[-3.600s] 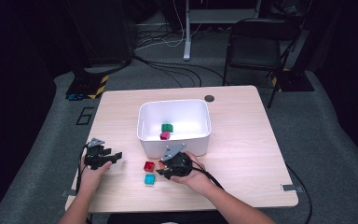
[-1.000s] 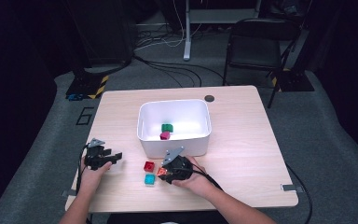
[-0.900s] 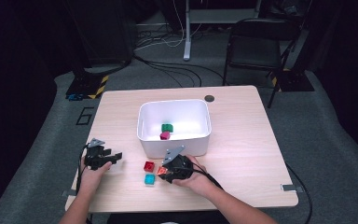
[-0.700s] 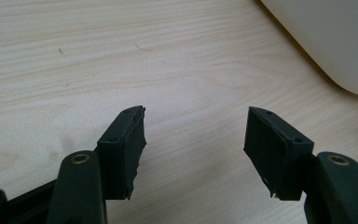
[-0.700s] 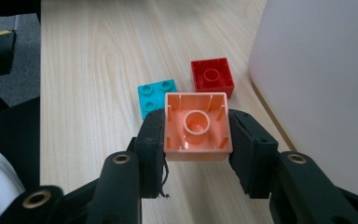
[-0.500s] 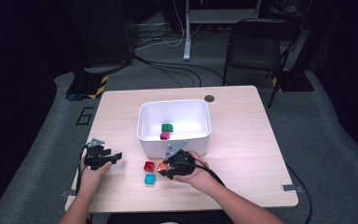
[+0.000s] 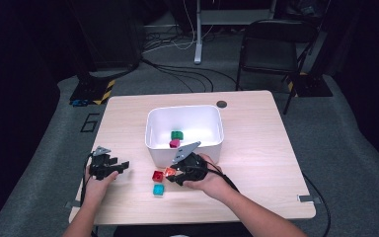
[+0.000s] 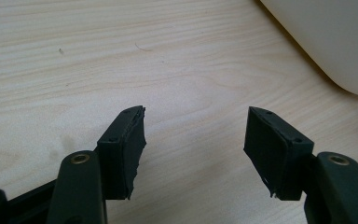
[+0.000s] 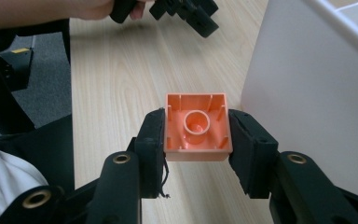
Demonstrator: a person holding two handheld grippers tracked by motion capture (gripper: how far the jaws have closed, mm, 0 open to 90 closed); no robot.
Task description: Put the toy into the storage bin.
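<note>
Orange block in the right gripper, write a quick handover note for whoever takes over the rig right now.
Right gripper: shut on the orange block, hollow underside facing the camera, held above the table beside the white bin.
Left gripper: open, nothing between its jaws, low over bare wood at the table's left.
Done: a green block and a magenta block lie in the bin.
Left: probably drop the orange block in the bin, then the red block and the teal block, both on the table in front of it.
</note>
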